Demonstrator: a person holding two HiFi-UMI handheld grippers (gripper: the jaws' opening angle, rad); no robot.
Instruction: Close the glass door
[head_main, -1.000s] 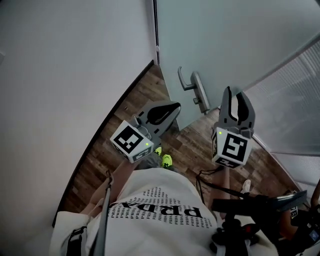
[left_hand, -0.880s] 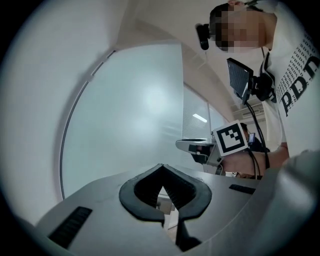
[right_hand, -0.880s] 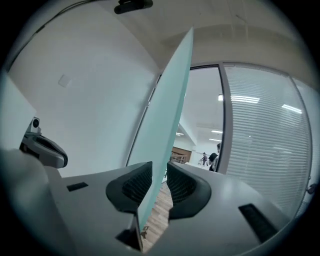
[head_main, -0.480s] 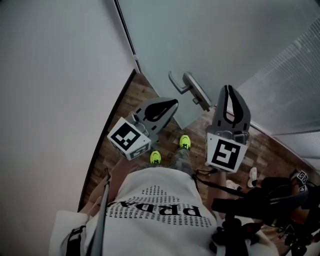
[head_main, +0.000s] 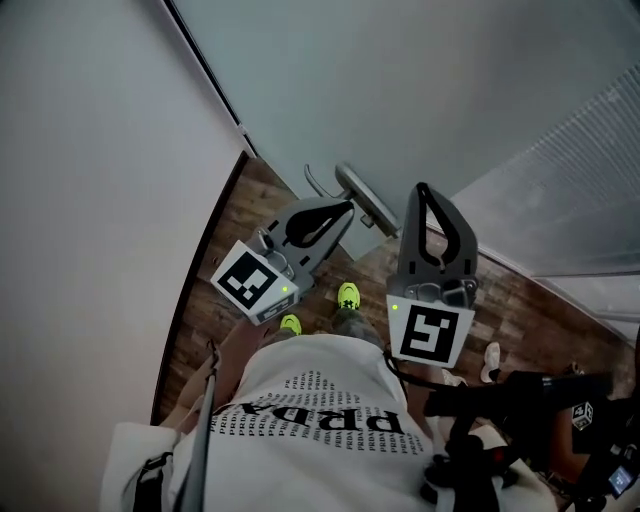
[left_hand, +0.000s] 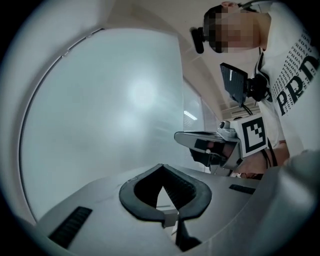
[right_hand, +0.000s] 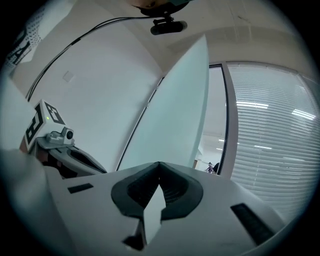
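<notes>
The frosted glass door (head_main: 420, 90) fills the top of the head view, with its silver lever handle (head_main: 352, 190) low on the pane. My left gripper (head_main: 349, 208) is shut and empty, its tip just below the handle; whether it touches I cannot tell. My right gripper (head_main: 422, 188) is shut on nothing, pointing at the pane just right of the handle. In the left gripper view the door (left_hand: 100, 115) is a pale wall ahead of the left gripper (left_hand: 161, 165). From the right gripper (right_hand: 159, 163) the door (right_hand: 180, 110) stands ajar from its frame (right_hand: 227, 115).
A white wall (head_main: 90, 180) runs along the left, meeting a wood floor (head_main: 225, 235). A window with blinds (head_main: 590, 190) stands to the right. The person's green shoes (head_main: 347, 295) are below the grippers, and black gear (head_main: 500, 420) hangs at the lower right.
The right gripper's jaws have closed from slightly apart. Both grippers have come down and closer to the door handle, and the door and handle have shifted left in the head view.
</notes>
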